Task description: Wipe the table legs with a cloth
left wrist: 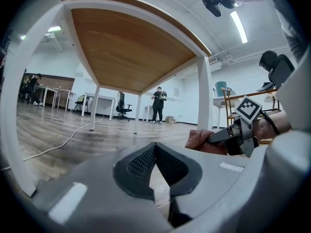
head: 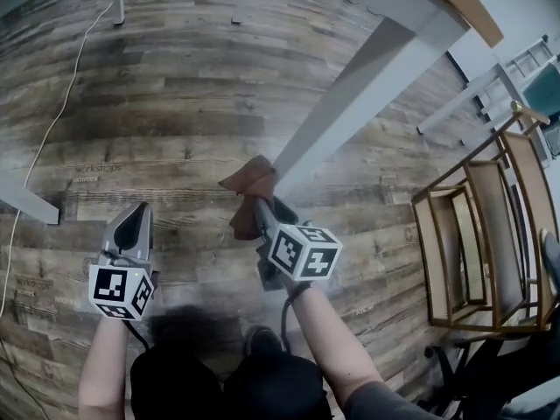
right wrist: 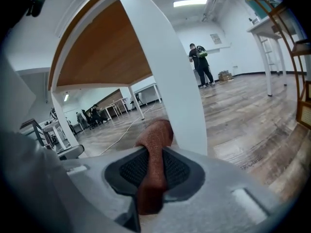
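**Wiping step, at the foot of the leg.** The cloth (right wrist: pixel 156 140) is pinched between the closed jaws of the right gripper (right wrist: pixel 154 171) and is pressed against the white leg (right wrist: pixel 167 81), close to the floor (head: pixel 175 103). The left gripper (left wrist: pixel 155 165) is held to the left, well apart from the leg, with its jaws brought together on nothing (only floor is seen past them). The next stroke is judged to call for the cloth to be drawn along the leg's faces, with pressure applied round its square edges. Open floor is available on the left and far sides. A chair (head: pixel 477 234) stands well apart to the right, and a cable (head: pixel 61 103) lies far left.
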Demonstrator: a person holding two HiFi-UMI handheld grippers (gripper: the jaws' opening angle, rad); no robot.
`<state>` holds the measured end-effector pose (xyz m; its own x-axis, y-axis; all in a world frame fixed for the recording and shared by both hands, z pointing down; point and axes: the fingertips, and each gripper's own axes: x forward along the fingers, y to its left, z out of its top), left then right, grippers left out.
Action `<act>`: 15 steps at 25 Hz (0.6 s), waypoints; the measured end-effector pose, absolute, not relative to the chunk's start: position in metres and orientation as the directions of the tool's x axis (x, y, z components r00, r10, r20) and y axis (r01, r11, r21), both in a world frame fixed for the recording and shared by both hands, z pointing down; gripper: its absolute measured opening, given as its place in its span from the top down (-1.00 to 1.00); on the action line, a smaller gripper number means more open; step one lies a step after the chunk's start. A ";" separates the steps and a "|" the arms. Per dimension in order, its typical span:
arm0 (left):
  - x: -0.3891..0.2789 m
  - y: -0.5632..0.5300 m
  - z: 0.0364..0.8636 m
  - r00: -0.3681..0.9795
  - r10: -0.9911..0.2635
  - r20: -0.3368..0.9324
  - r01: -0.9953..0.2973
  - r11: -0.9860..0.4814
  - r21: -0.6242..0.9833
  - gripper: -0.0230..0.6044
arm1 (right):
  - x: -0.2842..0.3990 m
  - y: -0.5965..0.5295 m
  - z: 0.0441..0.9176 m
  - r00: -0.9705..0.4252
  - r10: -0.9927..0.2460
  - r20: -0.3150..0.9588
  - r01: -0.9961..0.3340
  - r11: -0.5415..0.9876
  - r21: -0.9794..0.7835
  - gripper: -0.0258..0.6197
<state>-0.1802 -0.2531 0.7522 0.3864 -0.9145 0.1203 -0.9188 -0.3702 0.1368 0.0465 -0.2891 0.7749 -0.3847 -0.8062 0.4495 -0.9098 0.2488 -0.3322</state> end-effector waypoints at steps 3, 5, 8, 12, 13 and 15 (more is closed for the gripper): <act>-0.173 -0.255 0.779 0.409 -0.901 0.144 -0.909 -0.389 0.149 0.87 | 0.050 -0.291 0.808 -0.368 -0.791 0.489 -0.922 0.240 -0.305 0.72; -0.173 -0.258 0.796 0.410 -0.897 0.162 -0.908 -0.385 0.167 0.87 | 0.052 -0.292 0.830 -0.359 -0.775 0.519 -0.927 0.231 -0.297 0.72; -0.175 -0.263 0.819 0.404 -0.897 0.181 -0.907 -0.367 0.208 0.87 | 0.055 -0.292 0.860 -0.349 -0.751 0.561 -0.933 0.221 -0.284 0.72; -0.176 -0.263 0.834 0.419 -0.889 0.182 -0.894 -0.370 0.253 0.87 | 0.056 -0.289 0.896 -0.329 -0.717 0.615 -0.943 0.208 -0.261 0.72; -0.176 -0.262 0.837 0.419 -0.888 0.188 -0.895 -0.370 0.250 0.87 | 0.054 -0.288 0.905 -0.328 -0.704 0.630 -0.943 0.205 -0.262 0.72; -0.175 -0.261 0.842 0.421 -0.885 0.201 -0.895 -0.369 0.248 0.87 | 0.051 -0.285 0.921 -0.333 -0.681 0.652 -0.941 0.199 -0.273 0.72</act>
